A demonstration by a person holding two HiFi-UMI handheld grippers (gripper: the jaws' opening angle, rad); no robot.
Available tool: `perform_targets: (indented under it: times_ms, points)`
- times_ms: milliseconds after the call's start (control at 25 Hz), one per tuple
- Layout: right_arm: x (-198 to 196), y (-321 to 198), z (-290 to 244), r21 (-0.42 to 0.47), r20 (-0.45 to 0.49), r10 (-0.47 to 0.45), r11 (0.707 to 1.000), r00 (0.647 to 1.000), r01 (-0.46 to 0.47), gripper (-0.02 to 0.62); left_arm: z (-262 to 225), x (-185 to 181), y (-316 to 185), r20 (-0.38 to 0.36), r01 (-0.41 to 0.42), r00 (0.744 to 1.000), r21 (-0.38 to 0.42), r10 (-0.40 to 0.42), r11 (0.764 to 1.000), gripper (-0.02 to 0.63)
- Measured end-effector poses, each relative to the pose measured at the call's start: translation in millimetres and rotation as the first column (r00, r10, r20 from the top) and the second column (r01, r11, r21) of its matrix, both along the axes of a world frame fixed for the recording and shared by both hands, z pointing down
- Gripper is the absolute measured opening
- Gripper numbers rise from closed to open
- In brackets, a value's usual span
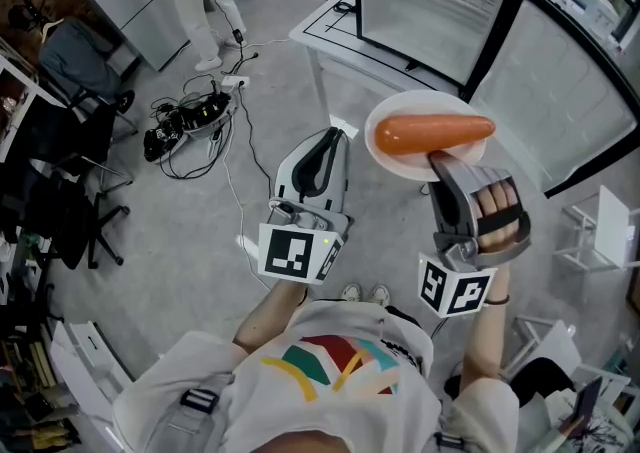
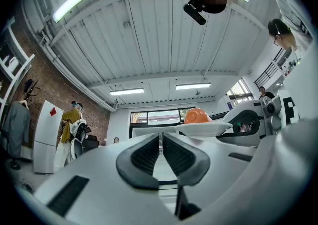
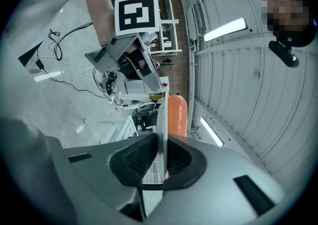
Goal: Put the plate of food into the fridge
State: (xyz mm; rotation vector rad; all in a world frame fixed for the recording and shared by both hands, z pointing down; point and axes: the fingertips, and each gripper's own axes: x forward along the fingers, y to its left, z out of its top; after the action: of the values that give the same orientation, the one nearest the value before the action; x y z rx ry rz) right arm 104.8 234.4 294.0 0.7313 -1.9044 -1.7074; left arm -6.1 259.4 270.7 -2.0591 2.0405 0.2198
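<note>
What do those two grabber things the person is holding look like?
The left gripper and right gripper are pale grey-white plastic wedges. Each has two dark ribbed rubber pads at its tip and a white cube printed with black square markers. The person wears a white short-sleeved T-shirt with red, green and yellow stripes.

Your head camera looks steeply down on the left gripper [image 1: 333, 136] and right gripper [image 1: 440, 157]. Each gripper camera sits close behind its fingers [image 2: 144, 157]: the left one faces the ceiling [image 2: 149, 30], the right one is rolled sideways. All three share the plate [image 1: 395, 163].
</note>
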Motion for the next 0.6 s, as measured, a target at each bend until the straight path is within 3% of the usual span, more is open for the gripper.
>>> perform_targets:
  times_ms: [600]
  points:
    - [-7.2,-1.8,1.3,0.003,-0.016,0.025,1.000,1.000,-0.025,0.034,0.6,-15.4,3.8,0.007,-0.003,1.000,0.008,0.003,1.000,0.029]
